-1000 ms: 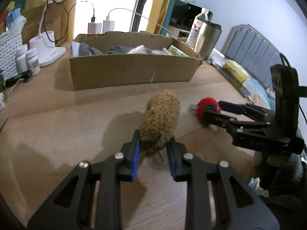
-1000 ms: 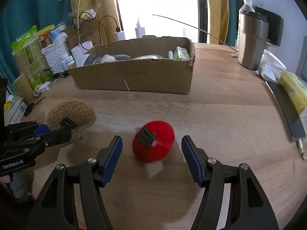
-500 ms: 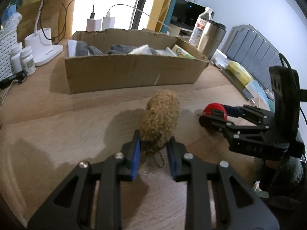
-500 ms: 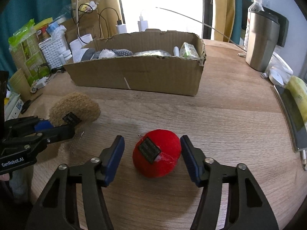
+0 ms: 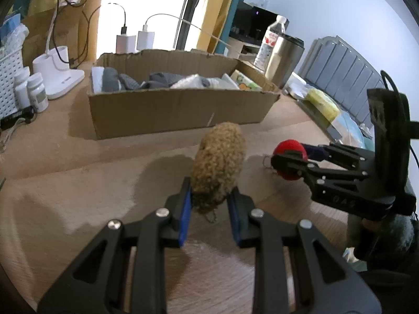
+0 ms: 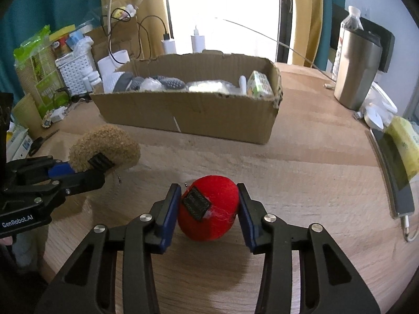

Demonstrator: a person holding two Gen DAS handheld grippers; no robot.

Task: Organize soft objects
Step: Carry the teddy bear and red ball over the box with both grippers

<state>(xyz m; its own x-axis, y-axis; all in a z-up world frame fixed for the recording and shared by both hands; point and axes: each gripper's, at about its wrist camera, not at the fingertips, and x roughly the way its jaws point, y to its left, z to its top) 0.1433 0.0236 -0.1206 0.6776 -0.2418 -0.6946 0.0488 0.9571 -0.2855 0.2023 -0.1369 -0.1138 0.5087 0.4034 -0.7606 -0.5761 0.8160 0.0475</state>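
Across the wide wooden table [image 6: 301,162], pale and streaked with grain, we see clutter along the far edge under a bright window with yellow curtains. Behind the clear middle sits a long shallow cardboard box [image 6: 188,115] with torn, ragged rims, holding grey knitted pieces, white cloth and a small green packet. To its right stands a brushed-steel tumbler [image 6: 356,70]; to its left, a white perforated basket [image 6: 74,74]. Nearer us, our left gripper [image 5: 209,206] is clamped on the lower end of a curly tan plush [image 5: 218,167], an oblong, woolly lump with a small metal chain hanging under it, lifted clear of the wood. Our right gripper [image 6: 209,214] has its blue pads pressed against both sides of a round red plush [image 6: 209,209], smooth felt with a dark woven label, low over the tabletop just right of the tan one.
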